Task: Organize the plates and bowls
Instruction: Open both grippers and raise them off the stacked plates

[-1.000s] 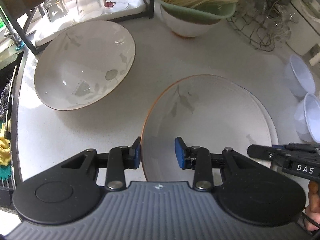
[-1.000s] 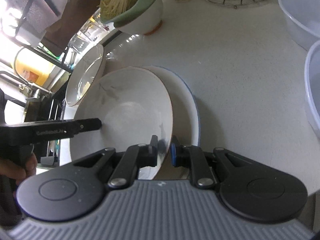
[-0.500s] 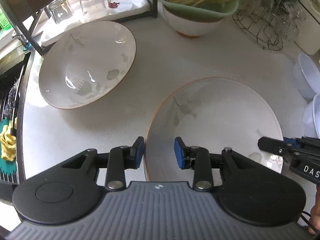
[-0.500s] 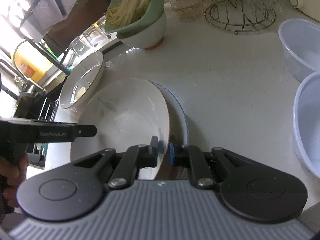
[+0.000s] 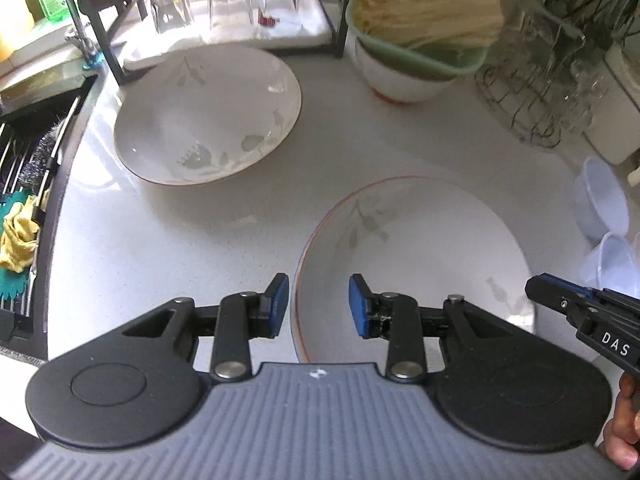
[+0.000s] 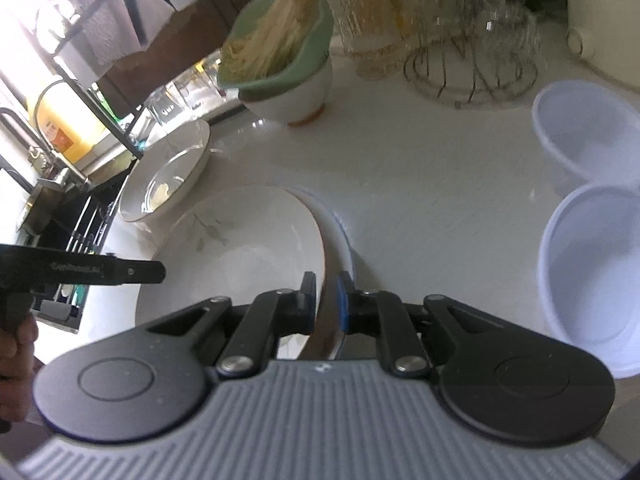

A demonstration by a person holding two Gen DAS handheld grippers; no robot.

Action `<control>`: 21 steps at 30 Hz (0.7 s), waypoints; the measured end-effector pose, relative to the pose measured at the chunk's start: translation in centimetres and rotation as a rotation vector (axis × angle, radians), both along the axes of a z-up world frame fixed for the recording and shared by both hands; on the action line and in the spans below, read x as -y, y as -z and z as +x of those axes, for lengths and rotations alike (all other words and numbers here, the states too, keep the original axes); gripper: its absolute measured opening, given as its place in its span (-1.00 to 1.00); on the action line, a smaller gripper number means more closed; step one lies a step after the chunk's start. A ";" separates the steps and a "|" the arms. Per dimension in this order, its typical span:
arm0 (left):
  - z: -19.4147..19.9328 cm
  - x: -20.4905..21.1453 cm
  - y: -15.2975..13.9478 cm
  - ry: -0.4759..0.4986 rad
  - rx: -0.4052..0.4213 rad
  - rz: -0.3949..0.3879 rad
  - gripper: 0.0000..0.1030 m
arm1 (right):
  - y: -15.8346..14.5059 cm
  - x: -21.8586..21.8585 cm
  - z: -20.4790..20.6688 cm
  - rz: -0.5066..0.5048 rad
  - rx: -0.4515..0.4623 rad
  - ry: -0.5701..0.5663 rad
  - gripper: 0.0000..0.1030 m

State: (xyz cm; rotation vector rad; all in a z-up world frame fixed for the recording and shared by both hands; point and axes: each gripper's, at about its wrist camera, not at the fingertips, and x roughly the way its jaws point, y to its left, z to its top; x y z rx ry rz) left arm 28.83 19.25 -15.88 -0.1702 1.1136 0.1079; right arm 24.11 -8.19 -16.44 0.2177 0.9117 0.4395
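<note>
A cream bowl with a leaf pattern and a brown rim [image 5: 416, 264] [image 6: 248, 252] is tilted over a blue-rimmed plate [image 6: 342, 224] on the white counter. My right gripper [image 6: 324, 300] is shut on the bowl's right rim. My left gripper [image 5: 318, 300] is open and straddles the bowl's left rim, with its pads clear of the rim. A finger [image 5: 560, 300] of the right gripper shows at the right of the left wrist view. A second leaf-patterned bowl [image 5: 208, 116] [image 6: 168, 176] rests on the counter further back to the left.
A green bowl of dry noodles [image 5: 420, 40] sits on a white bowl at the back. Upturned glasses [image 5: 224, 4] stand on a rack tray. A wire stand [image 5: 540, 100] holds glassware. Two pale plastic bowls [image 6: 592, 264] lie at the right, the sink [image 5: 24, 200] at the left.
Both grippers have risen a little and the view has drawn back. The held bowl has lifted with the right gripper, and the plate under it no longer shows in the left wrist view.
</note>
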 end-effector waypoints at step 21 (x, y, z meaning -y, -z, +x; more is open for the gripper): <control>-7.8 5.9 -14.6 -0.003 0.284 -0.065 -0.26 | -10.0 5.9 -6.4 0.069 0.243 0.006 -0.69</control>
